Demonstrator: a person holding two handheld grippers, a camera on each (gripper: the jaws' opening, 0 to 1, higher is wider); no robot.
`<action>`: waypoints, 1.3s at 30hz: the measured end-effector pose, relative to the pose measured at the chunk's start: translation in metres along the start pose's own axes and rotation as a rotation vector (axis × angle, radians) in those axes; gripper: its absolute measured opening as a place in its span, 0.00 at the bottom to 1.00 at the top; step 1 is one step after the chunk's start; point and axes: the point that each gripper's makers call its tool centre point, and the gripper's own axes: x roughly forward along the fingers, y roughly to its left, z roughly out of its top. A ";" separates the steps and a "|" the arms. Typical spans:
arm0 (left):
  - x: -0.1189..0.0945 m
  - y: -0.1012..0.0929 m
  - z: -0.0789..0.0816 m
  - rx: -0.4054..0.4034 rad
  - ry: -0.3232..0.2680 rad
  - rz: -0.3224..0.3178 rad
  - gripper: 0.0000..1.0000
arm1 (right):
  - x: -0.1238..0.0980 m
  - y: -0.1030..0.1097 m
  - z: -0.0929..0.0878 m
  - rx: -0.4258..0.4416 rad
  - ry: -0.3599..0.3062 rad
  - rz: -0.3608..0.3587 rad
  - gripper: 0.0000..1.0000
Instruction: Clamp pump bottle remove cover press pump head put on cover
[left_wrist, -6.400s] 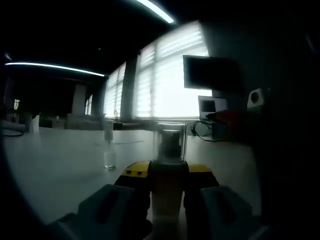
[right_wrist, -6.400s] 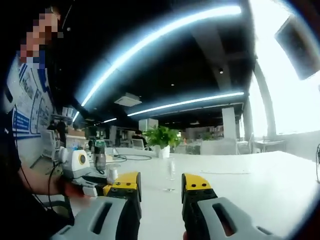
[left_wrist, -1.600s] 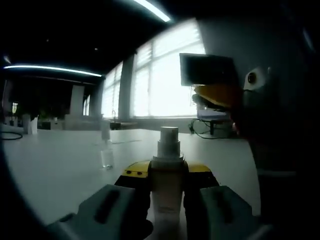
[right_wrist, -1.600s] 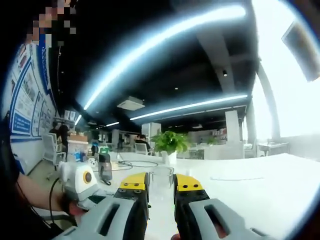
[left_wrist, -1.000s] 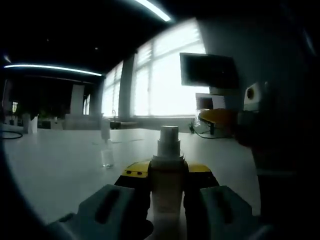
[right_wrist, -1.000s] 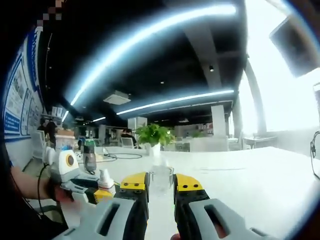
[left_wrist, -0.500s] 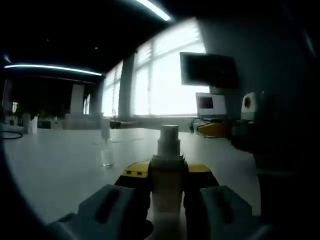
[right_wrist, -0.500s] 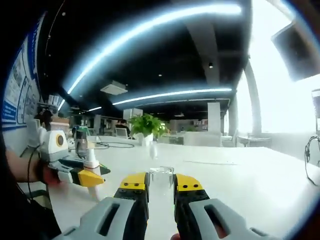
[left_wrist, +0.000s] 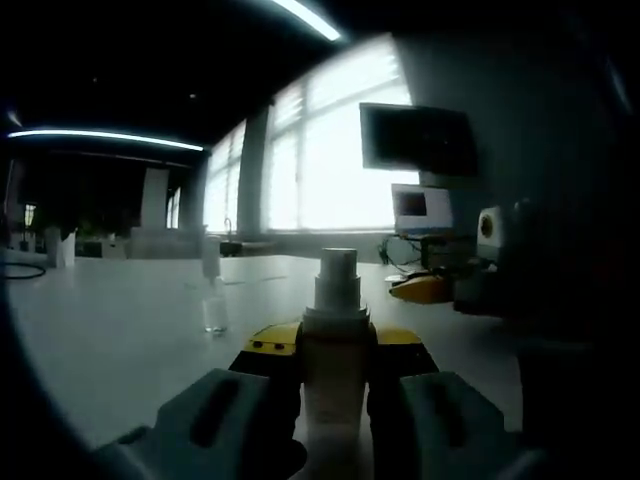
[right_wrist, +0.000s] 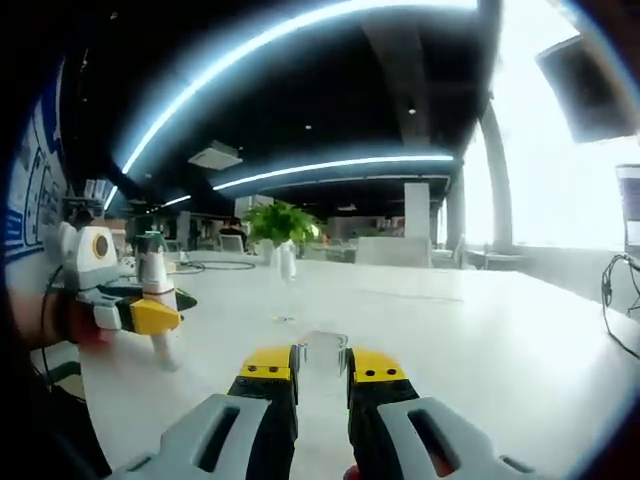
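White tabletop stretches across a dim open-plan office, with bright windows behind and strip lights overhead.

In the left gripper view, the left gripper rises from the bottom centre with its yellow-tipped jaws closed against the pale body of the pump bottle. The bottle stands upright between the jaws, its long axis vertical in the frame. Its bare pump head sticks up above the jaw tips, uncovered. At the right of this view the right gripper appears, low and a little apart from the bottle. A second small clear bottle stands on the table at left centre, well apart.

In the right gripper view, the right gripper rises from the bottom centre, its jaws nearly together and pinching the clear cover between their tips. At the left of this frame the left gripper holds the pump bottle upright, pump head on top. A potted plant sits on the table in the background.

The cover is off and held by the right gripper, so pressing the pump head appears to be the step in hand. The bottle lies to the left of the right gripper and higher in its frame; a press would need to come down along the bottle's upright axis onto the head.
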 end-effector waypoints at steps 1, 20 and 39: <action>0.000 0.000 0.000 0.000 0.000 0.000 0.15 | 0.000 -0.001 -0.002 -0.023 0.006 -0.009 0.14; 0.000 0.000 -0.001 0.001 0.004 0.000 0.15 | 0.003 0.000 -0.023 -0.021 0.091 0.002 0.14; 0.001 -0.001 -0.001 0.005 0.007 -0.003 0.15 | 0.005 -0.002 -0.040 -0.068 0.190 0.014 0.14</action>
